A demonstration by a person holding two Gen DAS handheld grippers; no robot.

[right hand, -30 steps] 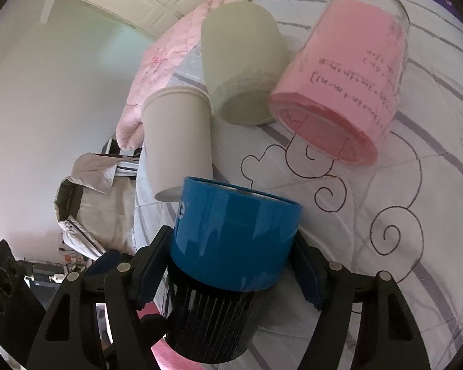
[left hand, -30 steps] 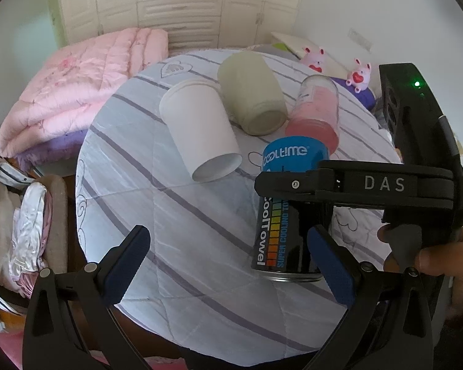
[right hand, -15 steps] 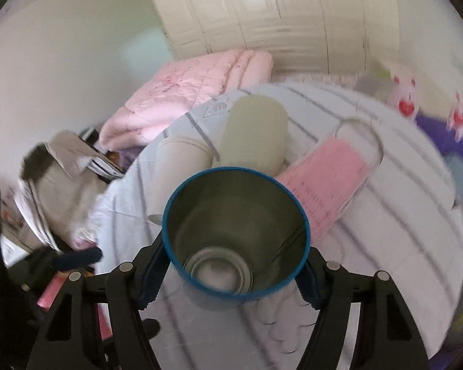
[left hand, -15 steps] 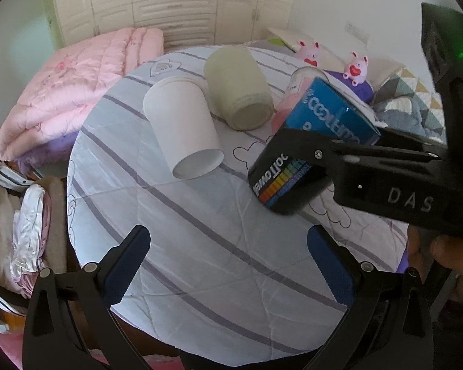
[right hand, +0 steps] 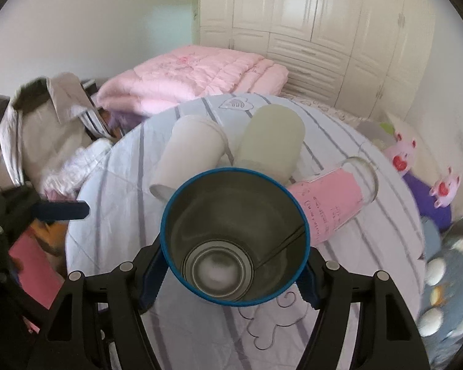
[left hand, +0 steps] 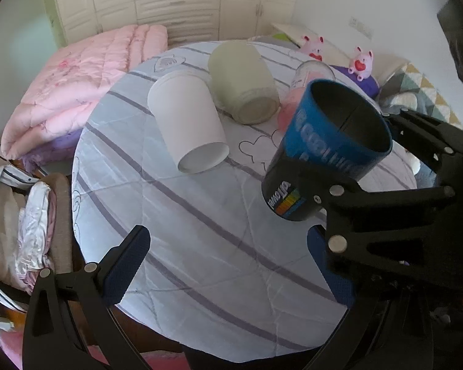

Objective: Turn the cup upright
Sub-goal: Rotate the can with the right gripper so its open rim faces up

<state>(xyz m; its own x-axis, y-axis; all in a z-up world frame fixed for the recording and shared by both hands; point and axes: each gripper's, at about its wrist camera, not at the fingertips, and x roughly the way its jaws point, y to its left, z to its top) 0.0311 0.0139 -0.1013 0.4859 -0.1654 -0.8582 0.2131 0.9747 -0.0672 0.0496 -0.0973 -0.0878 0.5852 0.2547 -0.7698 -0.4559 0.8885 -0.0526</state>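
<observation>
Blue metal cup [right hand: 234, 237] w/ black base, held tilted above table, mouth up.

At the right of the frame the right gripper [left hand: 339, 197] is clamping a blue cup [left hand: 327, 151], which is hanging above the round table [left hand: 200, 246], tilted with its open mouth facing up and right. Across the bottom of the frame the left gripper [left hand: 231, 262] is holding its blue-padded fingers [left hand: 125, 265] wide apart with nothing between them. In the upper middle a white paper cup [left hand: 188, 126], a pale green cup [left hand: 244, 83] and a pink glass [left hand: 296, 92] are lying on their sides.
</observation>
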